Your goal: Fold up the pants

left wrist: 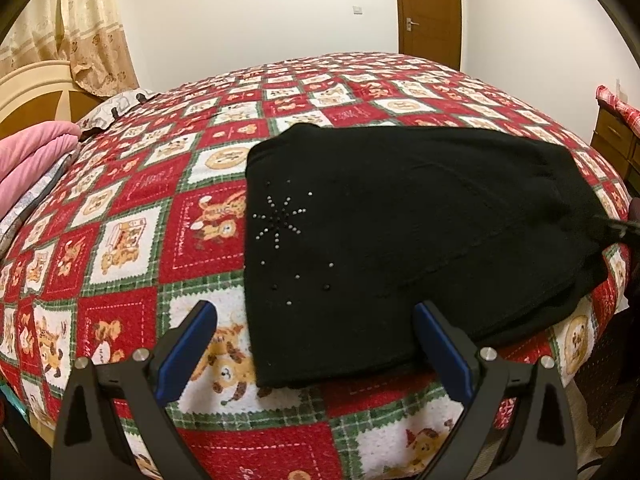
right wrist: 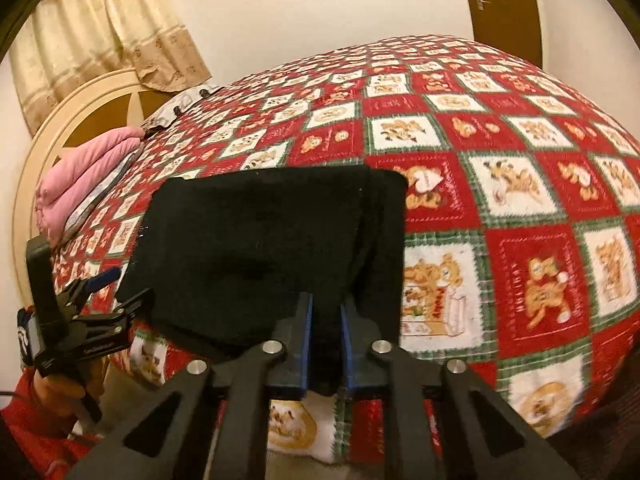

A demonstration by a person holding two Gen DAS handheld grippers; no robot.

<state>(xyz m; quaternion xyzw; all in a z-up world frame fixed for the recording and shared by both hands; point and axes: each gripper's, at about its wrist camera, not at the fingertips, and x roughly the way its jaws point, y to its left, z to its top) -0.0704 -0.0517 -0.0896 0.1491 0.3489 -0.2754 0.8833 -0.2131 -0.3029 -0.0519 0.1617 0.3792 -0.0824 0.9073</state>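
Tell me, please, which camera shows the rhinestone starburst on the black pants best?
The left wrist view: the rhinestone starburst faces the camera on the black pants, unobstructed. In the right wrist view only faint specks show at the pants' left edge.

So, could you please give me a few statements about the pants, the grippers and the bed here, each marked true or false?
1. The left gripper is open, with nothing between its fingers. True.
2. The right gripper is open and clear of the cloth. False: it is shut on the near edge of the black pants.
3. The pants lie on a red, white and green bedspread. True.
4. The pants are plain, without decoration. False: small studs form a starburst on them.
5. A folded pink blanket lies on top of the pants. False: it sits apart, near the headboard.
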